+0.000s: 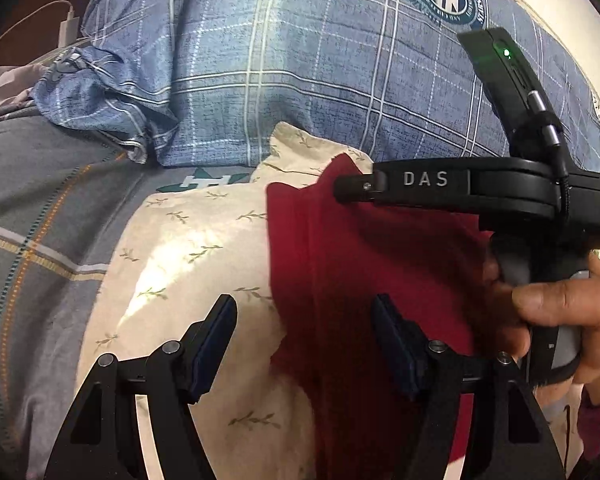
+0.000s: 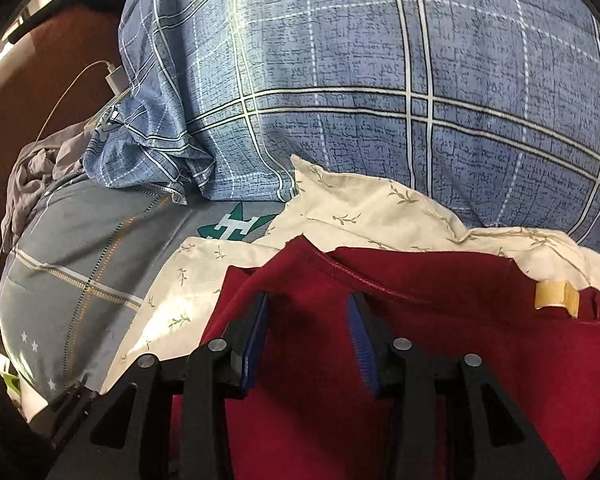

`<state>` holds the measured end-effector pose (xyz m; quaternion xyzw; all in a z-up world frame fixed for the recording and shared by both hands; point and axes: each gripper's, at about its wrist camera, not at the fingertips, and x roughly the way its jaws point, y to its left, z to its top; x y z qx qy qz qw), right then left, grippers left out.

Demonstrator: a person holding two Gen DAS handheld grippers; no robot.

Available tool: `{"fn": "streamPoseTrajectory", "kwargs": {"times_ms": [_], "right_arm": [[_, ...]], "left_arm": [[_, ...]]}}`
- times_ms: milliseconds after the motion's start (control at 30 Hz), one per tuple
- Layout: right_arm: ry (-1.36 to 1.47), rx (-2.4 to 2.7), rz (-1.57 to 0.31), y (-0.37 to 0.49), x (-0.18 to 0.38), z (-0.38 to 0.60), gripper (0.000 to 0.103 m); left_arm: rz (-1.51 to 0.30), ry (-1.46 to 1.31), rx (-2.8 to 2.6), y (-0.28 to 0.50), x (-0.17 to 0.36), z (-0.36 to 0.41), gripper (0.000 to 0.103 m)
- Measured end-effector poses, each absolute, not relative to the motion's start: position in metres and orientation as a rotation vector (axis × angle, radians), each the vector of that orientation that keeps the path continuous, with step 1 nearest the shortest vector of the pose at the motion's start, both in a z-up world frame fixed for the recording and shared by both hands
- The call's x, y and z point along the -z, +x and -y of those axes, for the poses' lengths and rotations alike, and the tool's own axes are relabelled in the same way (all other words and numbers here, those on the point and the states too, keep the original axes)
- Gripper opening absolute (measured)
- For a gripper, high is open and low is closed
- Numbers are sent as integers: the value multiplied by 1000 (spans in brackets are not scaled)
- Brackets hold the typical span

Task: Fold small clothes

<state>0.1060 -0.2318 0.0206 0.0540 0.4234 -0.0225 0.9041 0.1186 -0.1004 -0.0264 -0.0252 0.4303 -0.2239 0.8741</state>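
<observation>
A dark red garment [image 1: 364, 264] lies on a cream cloth with a leaf print [image 1: 204, 256] on the bed. My left gripper [image 1: 304, 312] is open and empty, hovering over the garment's left edge. My right gripper [image 1: 340, 190] shows in the left wrist view, reaching in from the right at the garment's far corner. In the right wrist view my right gripper [image 2: 308, 304] is open, its jaws low over the red garment [image 2: 440, 320], which has a tan label [image 2: 556, 296] near its far edge. The cream cloth [image 2: 380, 208] lies beneath it.
A blue plaid quilt [image 1: 300, 72] is heaped behind the clothes and also shows in the right wrist view [image 2: 380, 80]. A grey bedsheet [image 1: 40, 220] spreads to the left. A white charger with cable [image 2: 116, 78] lies at the far left by the brown headboard.
</observation>
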Motion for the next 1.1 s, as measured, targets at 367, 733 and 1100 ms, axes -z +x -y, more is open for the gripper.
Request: {"fn": "streamPoseTrajectory", "kwargs": {"times_ms": [367, 733, 1100], "right_arm": [[148, 67, -973, 134, -1, 231, 51], [-13, 61, -1059, 142, 0, 190, 78], [-61, 48, -935, 119, -19, 191, 16]], "left_arm": [[-949, -84, 485, 122, 31, 97, 71], [-962, -90, 483, 123, 35, 97, 73], [-994, -182, 517, 131, 41, 91, 78]]}}
